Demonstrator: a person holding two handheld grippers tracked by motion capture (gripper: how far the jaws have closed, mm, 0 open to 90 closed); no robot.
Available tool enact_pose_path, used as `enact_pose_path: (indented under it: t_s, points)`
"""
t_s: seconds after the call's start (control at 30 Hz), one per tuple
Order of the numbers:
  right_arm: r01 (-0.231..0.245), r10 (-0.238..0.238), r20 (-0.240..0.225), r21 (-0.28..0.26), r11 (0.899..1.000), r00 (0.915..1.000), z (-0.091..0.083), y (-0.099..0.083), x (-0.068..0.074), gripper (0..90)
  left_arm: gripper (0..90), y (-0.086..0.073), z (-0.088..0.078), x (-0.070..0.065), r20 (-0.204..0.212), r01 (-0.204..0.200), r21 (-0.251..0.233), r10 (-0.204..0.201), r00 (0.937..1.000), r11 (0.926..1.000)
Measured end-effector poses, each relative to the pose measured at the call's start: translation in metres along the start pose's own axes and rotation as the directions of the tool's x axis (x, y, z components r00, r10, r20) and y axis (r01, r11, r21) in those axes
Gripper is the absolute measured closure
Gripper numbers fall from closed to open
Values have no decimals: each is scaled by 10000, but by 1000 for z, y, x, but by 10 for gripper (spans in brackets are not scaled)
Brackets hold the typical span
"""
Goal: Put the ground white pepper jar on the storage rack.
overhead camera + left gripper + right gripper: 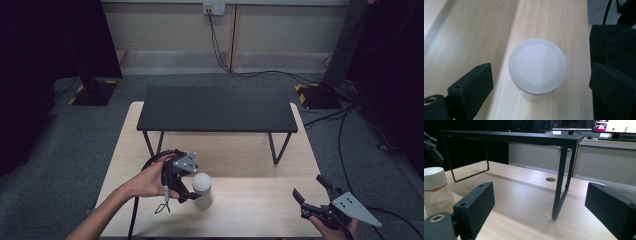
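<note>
Pale wooden table (260,200) bears black shelf (217,107); grey carpet (75,145) around.

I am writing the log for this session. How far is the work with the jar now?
Nothing looks done yet: the jar stands upright on the table, lid on. In hand: the left gripper is open above the jar, not touching it. The right gripper waits open at the table's edge. The grasp and any move are left; the shelf is bare.

Left gripper (192,196) beside white-lidded jar (202,190)
</note>
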State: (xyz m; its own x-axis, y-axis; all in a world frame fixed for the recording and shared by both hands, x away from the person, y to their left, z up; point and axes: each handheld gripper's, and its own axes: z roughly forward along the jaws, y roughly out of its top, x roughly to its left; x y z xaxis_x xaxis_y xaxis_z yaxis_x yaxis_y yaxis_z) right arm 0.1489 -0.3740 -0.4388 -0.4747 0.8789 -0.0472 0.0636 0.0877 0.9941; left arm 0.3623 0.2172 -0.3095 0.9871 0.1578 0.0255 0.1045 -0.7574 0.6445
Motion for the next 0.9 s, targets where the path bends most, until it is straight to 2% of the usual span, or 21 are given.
enact_pose_path:
  t_s: [0.17,0.27,0.3,0.4,0.43,0.67,0.9]
  points:
    - [14,-14,-38,9,10000,10000,1,0,0,88,69,0,18,-5,-169,-264,177,267,9995,9995]
    - [9,-9,-39,13,10000,10000,1,0,0,88,91,1,26,-6,-171,-287,251,291,9994,9993]
    - [-2,2,-35,12,10000,10000,1,0,0,88,116,1,28,-5,-134,-274,262,277,9995,9993]
    - [7,-7,-50,-6,10000,10000,0,0,0,88,282,2,29,-5,-369,-293,387,307,9988,9988]
    - [7,-7,-56,-7,10000,10000,1,0,0,88,317,1,29,-4,-323,-257,358,269,9991,9990]
    - [26,-26,-43,11,10000,10000,1,0,0,88,328,1,28,-4,-315,-71,350,82,9995,9994]
    - [42,-42,-85,38,10000,10000,1,0,0,89,327,5,26,-4,-235,-185,569,199,9995,9982]
